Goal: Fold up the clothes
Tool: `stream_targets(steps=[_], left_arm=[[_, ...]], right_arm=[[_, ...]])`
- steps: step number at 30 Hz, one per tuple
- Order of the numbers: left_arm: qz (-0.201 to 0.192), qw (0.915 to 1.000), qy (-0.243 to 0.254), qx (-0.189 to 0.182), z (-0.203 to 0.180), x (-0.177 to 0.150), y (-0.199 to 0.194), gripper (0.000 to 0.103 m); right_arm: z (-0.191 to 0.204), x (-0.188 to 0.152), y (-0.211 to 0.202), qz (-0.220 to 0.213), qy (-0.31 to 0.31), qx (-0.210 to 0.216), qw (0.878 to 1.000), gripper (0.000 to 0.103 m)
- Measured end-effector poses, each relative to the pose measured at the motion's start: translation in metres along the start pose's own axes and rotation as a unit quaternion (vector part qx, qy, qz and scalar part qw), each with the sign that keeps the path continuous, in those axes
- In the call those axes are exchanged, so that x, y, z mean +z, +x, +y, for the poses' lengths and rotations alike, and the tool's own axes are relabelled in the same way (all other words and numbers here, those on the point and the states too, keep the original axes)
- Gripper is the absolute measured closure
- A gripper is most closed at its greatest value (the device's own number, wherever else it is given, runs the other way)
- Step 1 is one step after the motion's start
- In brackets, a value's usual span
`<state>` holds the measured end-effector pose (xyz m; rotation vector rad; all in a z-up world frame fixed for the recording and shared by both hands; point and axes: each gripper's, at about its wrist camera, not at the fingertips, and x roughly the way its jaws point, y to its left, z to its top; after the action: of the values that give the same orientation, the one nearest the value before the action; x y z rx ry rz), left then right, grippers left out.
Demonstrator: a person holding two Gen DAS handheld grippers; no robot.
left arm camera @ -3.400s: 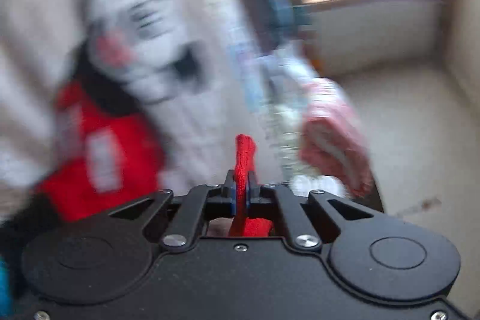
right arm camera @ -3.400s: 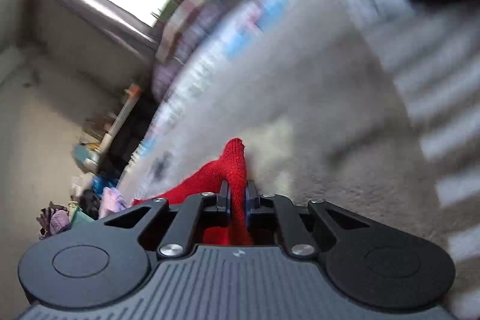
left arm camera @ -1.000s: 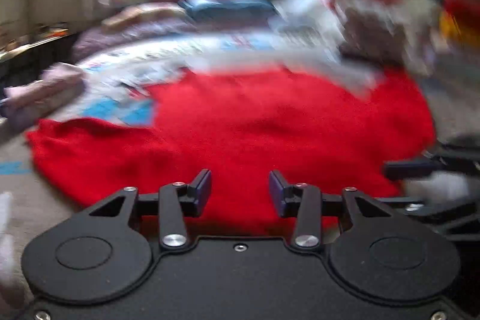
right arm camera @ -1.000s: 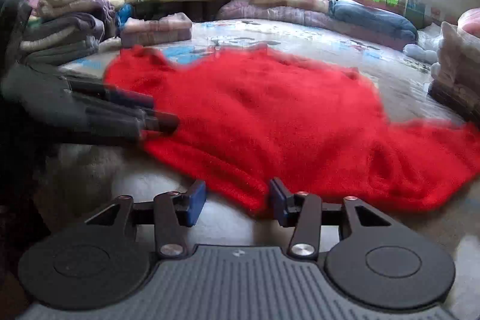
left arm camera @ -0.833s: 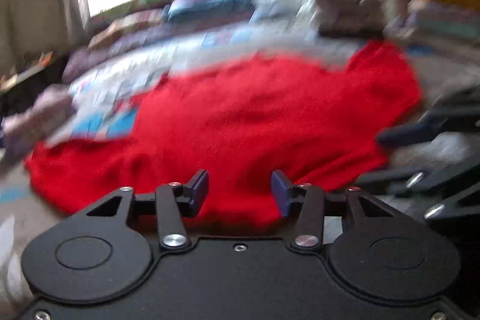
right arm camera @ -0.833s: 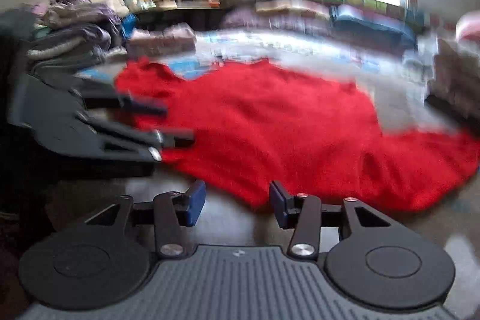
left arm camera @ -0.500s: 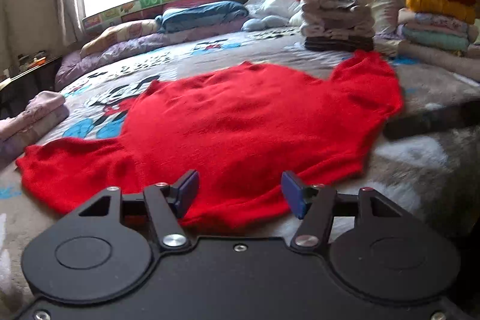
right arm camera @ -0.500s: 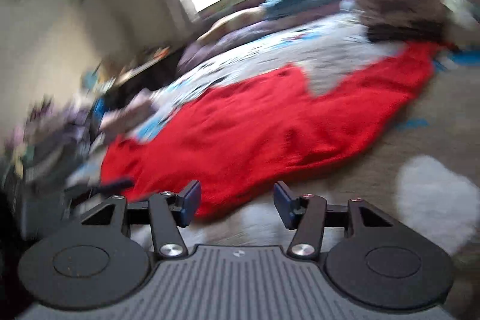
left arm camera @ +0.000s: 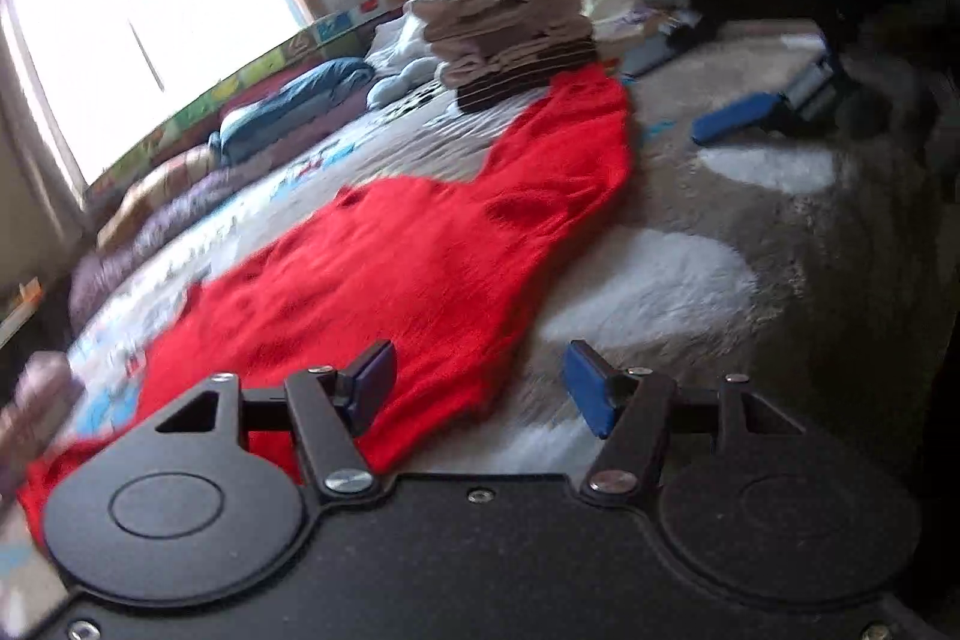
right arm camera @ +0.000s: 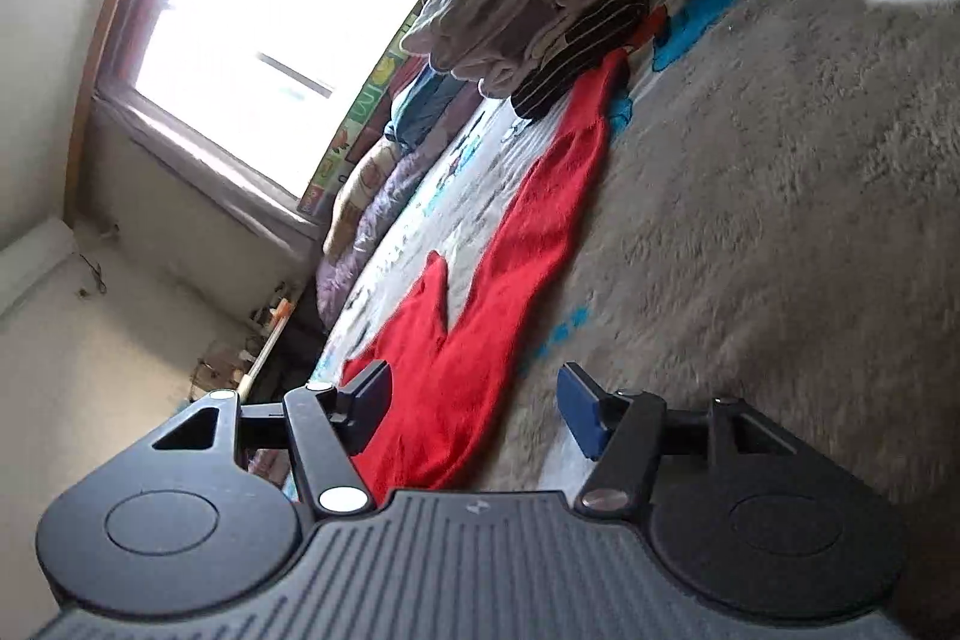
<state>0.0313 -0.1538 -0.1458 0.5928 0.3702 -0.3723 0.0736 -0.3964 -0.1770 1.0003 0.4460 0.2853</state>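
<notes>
Left gripper held low and tilted, jaws spread wide, blue pads empty. Right gripper rolled sharply sideways, jaws likewise wide apart, nothing between the fingers. Right gripper also seen blurred at the left view's upper right.

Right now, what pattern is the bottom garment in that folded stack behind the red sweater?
Dark brown with thin pale stripes; clearest in the right wrist view.

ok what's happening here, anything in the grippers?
No, both are open and empty. The red sweater lies spread flat on the bed's fuzzy grey blanket, not yet folded. The left gripper and right gripper hover low at its near edge. A stack of folded clothes sits beyond the sweater's far end.
</notes>
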Motion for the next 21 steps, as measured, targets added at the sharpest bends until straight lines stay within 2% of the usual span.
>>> stream_targets(steps=[5, 10, 21], left_arm=[[-0.003, 0.9983, 0.057, 0.01, -0.026, 0.021, 0.018, 0.044], [-0.007, 0.9931, 0.117, 0.01, -0.05, 0.048, 0.043, 0.045], [0.007, 0.9875, 0.157, 0.012, -0.08, 0.092, 0.09, 0.047]], right_arm=[[-0.016, 0.017, -0.001, -0.025, 0.043, 0.023, 0.998, 0.04], [-0.034, 0.036, -0.006, -0.057, 0.097, 0.056, 0.992, 0.036], [-0.067, 0.061, -0.021, -0.119, 0.172, 0.082, 0.974, 0.03]])
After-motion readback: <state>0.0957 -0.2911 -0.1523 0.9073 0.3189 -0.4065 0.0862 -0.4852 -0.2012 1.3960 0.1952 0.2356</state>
